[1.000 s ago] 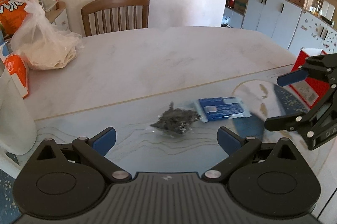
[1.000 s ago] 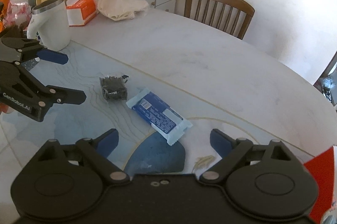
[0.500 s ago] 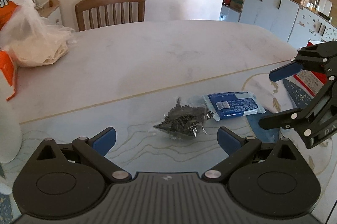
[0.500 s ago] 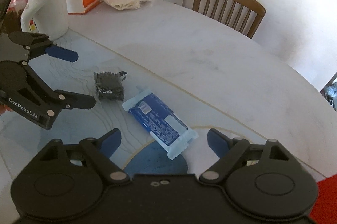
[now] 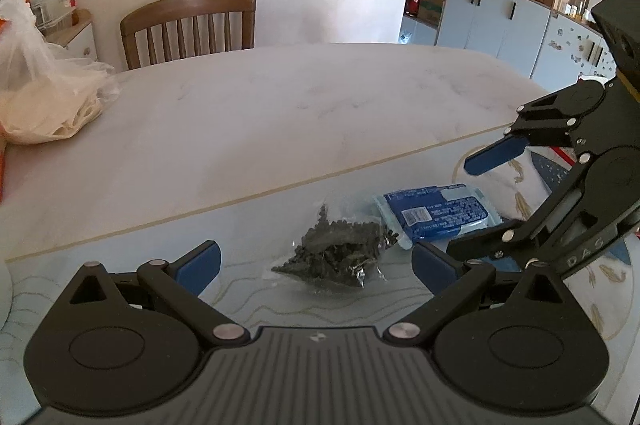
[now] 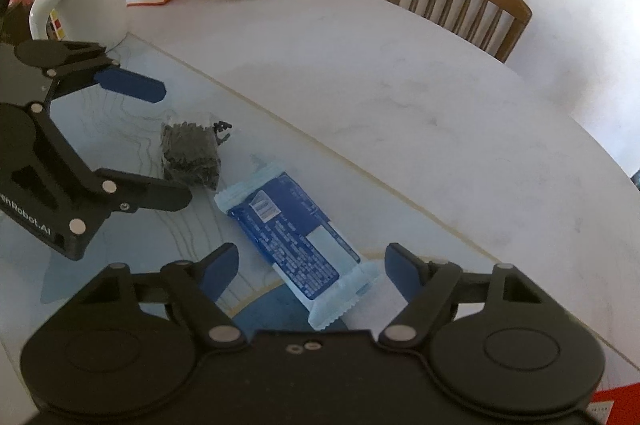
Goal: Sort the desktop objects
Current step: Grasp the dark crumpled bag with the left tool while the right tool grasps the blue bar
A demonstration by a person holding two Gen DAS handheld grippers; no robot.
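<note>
Both wide open, left gripper [image 5: 316, 265] and right gripper [image 6: 310, 273], holding nothing. Little clear bag of black bits [image 5: 340, 257] near the left one. Blue snack pack [image 6: 292, 241] just beside it, between the right one's fingers, on the table [image 6: 400, 85].

Soft daylight filled both views and the table [image 5: 280, 113] looked pale and washed out. Shadows under the grippers were faint. Fisheye bending curved the table edge, and the right wrist view had dark corners; focus was slightly soft
</note>
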